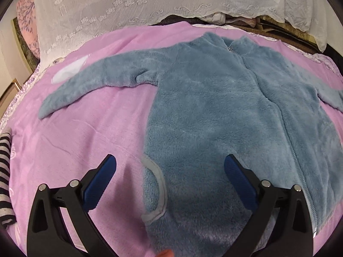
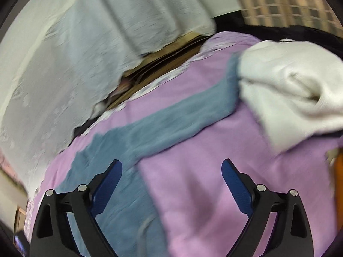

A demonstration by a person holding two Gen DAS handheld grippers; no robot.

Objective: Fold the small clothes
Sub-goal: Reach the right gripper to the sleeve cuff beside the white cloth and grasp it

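Note:
A small blue fleece zip jacket (image 1: 214, 107) lies flat, front up, on a pink blanket (image 1: 85, 132). Its left sleeve (image 1: 90, 83) stretches out to the left. A grey-trimmed pocket (image 1: 158, 184) sits near the hem. My left gripper (image 1: 170, 165) is open and empty, just above the jacket's lower left edge. In the blurred right wrist view the jacket's other sleeve (image 2: 171, 117) runs toward the upper right. My right gripper (image 2: 171, 169) is open and empty above the jacket's right side and the blanket (image 2: 214, 171).
A white lace cloth (image 1: 128, 6) hangs behind the bed. A black-and-white striped garment (image 1: 5, 180) lies at the left edge. A white garment (image 2: 295, 90) lies at the right, over the sleeve's end. A dark gap (image 2: 163, 62) runs behind the blanket.

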